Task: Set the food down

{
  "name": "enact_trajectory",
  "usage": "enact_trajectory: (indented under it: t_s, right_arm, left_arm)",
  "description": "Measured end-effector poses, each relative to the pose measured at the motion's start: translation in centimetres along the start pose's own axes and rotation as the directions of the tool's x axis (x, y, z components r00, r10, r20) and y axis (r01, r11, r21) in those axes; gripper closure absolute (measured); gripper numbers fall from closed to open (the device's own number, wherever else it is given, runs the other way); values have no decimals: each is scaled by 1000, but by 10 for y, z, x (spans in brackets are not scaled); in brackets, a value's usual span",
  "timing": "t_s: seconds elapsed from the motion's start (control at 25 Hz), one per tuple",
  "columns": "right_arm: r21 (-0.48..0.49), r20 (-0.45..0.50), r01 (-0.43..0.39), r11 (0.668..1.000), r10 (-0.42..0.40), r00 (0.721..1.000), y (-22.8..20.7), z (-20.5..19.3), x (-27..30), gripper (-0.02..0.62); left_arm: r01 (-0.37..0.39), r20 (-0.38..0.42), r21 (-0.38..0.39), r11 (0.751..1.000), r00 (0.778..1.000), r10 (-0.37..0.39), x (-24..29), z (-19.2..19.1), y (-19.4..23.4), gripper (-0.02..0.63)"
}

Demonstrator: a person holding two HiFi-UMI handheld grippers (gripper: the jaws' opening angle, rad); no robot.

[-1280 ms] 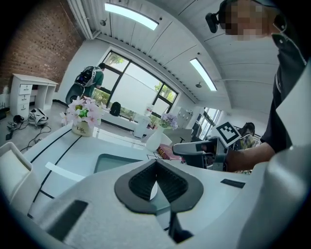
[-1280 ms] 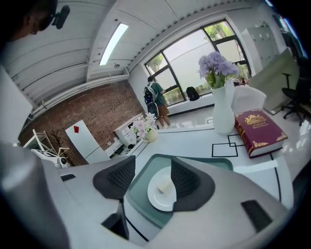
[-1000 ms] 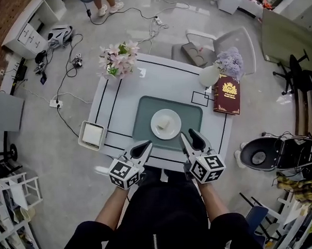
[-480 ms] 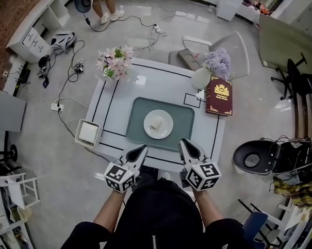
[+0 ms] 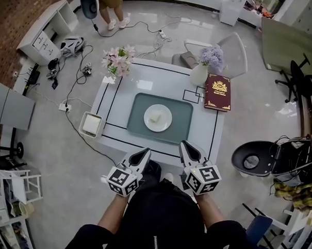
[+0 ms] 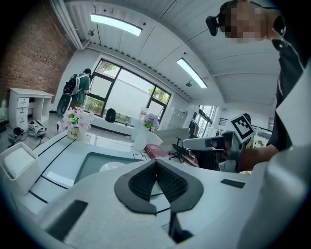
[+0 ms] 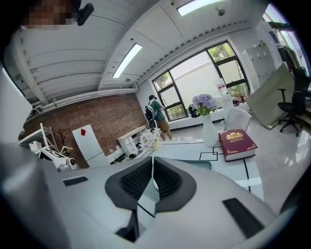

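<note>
A pale piece of food [image 5: 155,118] lies on a white plate [image 5: 166,125], which stands on a teal tray [image 5: 182,120] on the white table [image 5: 125,97]. Both grippers hang off the table's near edge, close to my body and clear of the plate. My left gripper [image 5: 145,153] is shut and empty; its dark pads [image 6: 146,182] meet in the left gripper view. My right gripper [image 5: 184,145] is closing its last bit. Its pads [image 7: 167,181] stand together with nothing between them. The plate [image 6: 111,167] shows beyond the left jaws.
Pink flowers [image 5: 118,60] and a vase of purple flowers [image 5: 205,62] stand at the table's far corners. A red book [image 5: 217,92] lies at its right edge, and a white box [image 5: 91,124] hangs at its left. Behind stands a chair [image 5: 230,46]. A black bin [image 5: 252,161] and cables are on the floor.
I have stepped back: both grippers have drawn away from the plate and off the table's near edge. The right jaws have gone from open to shut.
</note>
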State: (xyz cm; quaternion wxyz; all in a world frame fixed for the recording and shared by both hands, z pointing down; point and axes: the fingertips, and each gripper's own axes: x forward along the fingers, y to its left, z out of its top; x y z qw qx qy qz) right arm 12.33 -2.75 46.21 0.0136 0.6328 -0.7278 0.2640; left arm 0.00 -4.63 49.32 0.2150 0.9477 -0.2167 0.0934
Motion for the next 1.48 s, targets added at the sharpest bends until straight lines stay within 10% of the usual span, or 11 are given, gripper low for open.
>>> enact_trajectory:
  t_s: [1.48]
  right_arm:
    - [-111, -7, -3, 994, 3, 1000, 27, -59, -89, 586]
  left_arm:
    - [59, -38, 86, 995, 998, -56, -32, -43, -95, 601]
